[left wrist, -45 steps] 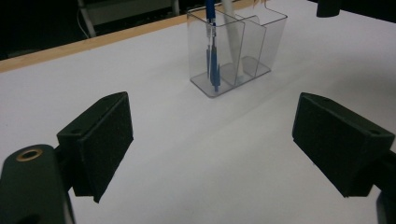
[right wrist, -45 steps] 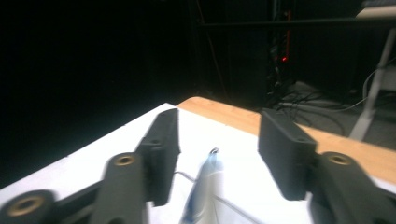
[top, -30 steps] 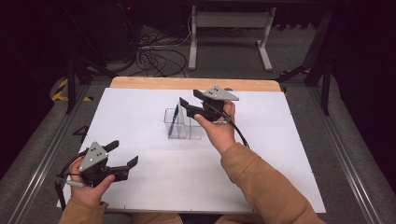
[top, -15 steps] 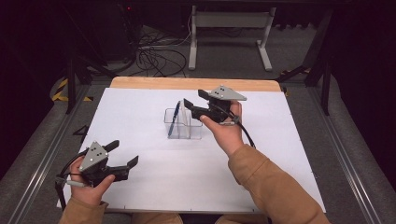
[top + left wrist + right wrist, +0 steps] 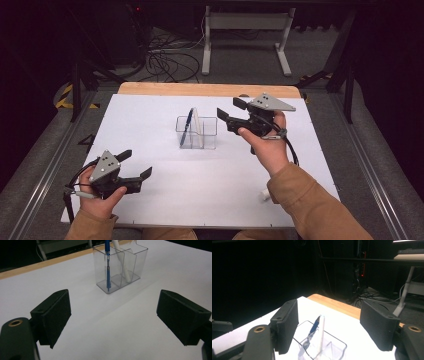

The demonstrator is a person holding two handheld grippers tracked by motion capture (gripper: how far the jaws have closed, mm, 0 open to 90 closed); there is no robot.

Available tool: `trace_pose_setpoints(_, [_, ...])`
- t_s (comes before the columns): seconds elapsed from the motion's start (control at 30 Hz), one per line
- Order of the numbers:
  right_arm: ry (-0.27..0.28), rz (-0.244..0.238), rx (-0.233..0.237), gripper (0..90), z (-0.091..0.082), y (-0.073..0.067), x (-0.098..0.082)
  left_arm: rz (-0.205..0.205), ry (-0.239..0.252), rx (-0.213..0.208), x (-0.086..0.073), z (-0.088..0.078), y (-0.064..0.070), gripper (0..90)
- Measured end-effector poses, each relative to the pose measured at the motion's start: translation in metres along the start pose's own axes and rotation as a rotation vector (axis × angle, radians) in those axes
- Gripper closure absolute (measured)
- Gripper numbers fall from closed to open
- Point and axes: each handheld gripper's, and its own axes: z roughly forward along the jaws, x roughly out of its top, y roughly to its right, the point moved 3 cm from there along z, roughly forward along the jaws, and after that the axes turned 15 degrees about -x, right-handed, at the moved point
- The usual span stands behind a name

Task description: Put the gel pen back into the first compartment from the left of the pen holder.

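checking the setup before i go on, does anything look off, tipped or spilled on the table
Nothing stands out. The clear holder stands upright on the white table, with the blue pen and white pen leaning inside it. Nothing is spilled or visibly damaged.

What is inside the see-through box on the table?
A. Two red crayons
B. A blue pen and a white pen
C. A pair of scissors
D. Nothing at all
B. The clear box holds a blue pen standing in one compartment and a white pen leaning in the next one; the high view shows the same two sticking out of its top.
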Motion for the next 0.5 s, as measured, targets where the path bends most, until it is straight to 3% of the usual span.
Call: trace_pose_setpoints(0.5, [-0.025, -0.008, 0.001, 32.0, -0.027, 0.026, -0.014, 0.012, -0.013, -0.03, 0.004, 0.008, 0.005, 13.2])
